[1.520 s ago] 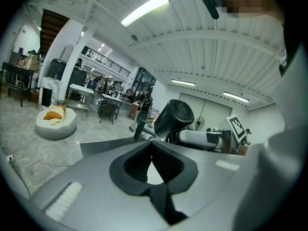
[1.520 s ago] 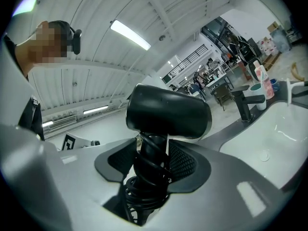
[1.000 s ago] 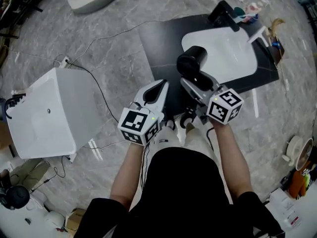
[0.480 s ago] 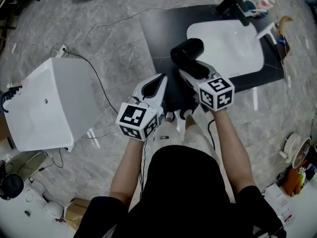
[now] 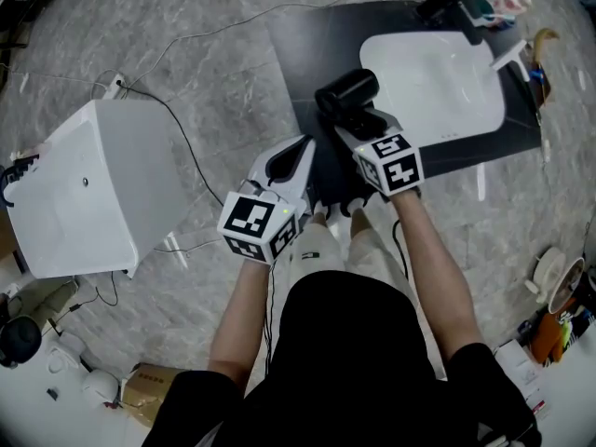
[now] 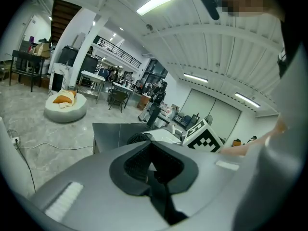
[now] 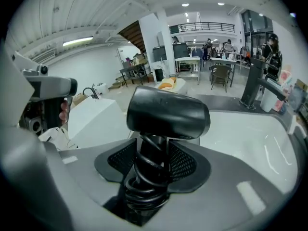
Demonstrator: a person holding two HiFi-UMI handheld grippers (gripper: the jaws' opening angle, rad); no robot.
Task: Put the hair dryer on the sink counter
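1. Nearest the person, the left claw (image 5: 300, 153) is carried low and off to the side. Its jaws are pressed together with nothing between them, so it is judged to be kept clear of the work.
2. Just beyond, the right claw (image 5: 361, 127) is clamped on the handle of the black hair dryer (image 5: 346, 91). In the right gripper view the coiled cord (image 7: 144, 177) is seen wound round the handle between the jaws. It is presumably gripped there so that the cord is carried along and the barrel (image 7: 168, 112) is left free above the claw.
3. The hair dryer is held over the near left part of the dark desk (image 5: 307, 45), just beside the white basin (image 5: 433, 82). Contact with the desk cannot be told.
4. That bare strip is judged to be the likely resting place, since the basin takes up the rest.
5. At the far edge a black faucet (image 5: 447, 3) stands behind the basin, with small bottles beside it.
6. No brand or wording can be read; only black-and-white square markers are seen on the cubes, and the bottle labels are too small.
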